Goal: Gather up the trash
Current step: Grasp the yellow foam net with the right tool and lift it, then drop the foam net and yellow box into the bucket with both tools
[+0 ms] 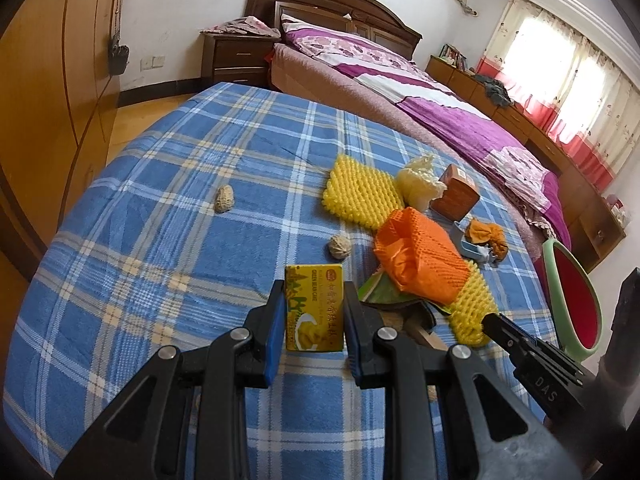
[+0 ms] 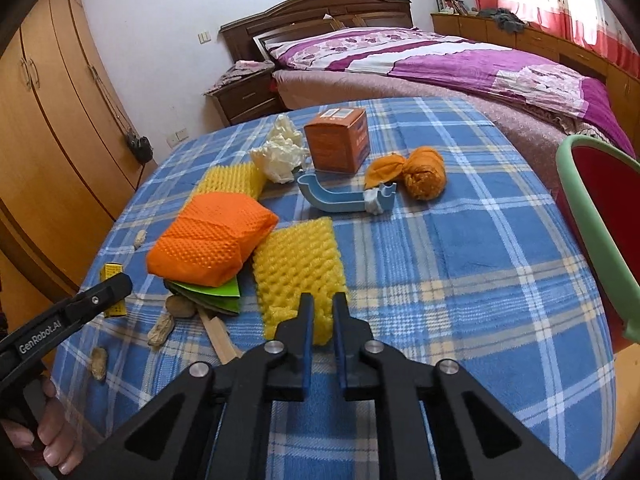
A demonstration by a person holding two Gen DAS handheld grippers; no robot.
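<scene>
My left gripper [image 1: 314, 294] is shut on a small yellow green-bean-cake box [image 1: 314, 307], which stands between its blue pads on the blue plaid table [image 1: 168, 184]. My right gripper [image 2: 322, 308] is shut on the near end of a yellow foam fruit net [image 2: 298, 268]. An orange foam net [image 2: 210, 236], a second yellow net [image 2: 232, 180], a crumpled white wrapper [image 2: 280, 152], an orange carton [image 2: 338, 138], a blue plastic piece [image 2: 340, 198] and an orange cloth ball [image 2: 420, 172] lie on the table. The red bin with a green rim [image 2: 588, 200] stands at the right edge.
Peanut shells [image 1: 223, 199] and a walnut [image 1: 340, 246] lie on the table. A green card [image 2: 216, 294] and a wooden stick [image 2: 220, 336] lie under the orange net. A bed [image 2: 440, 64] stands behind the table, wardrobes [image 2: 52, 128] at the left.
</scene>
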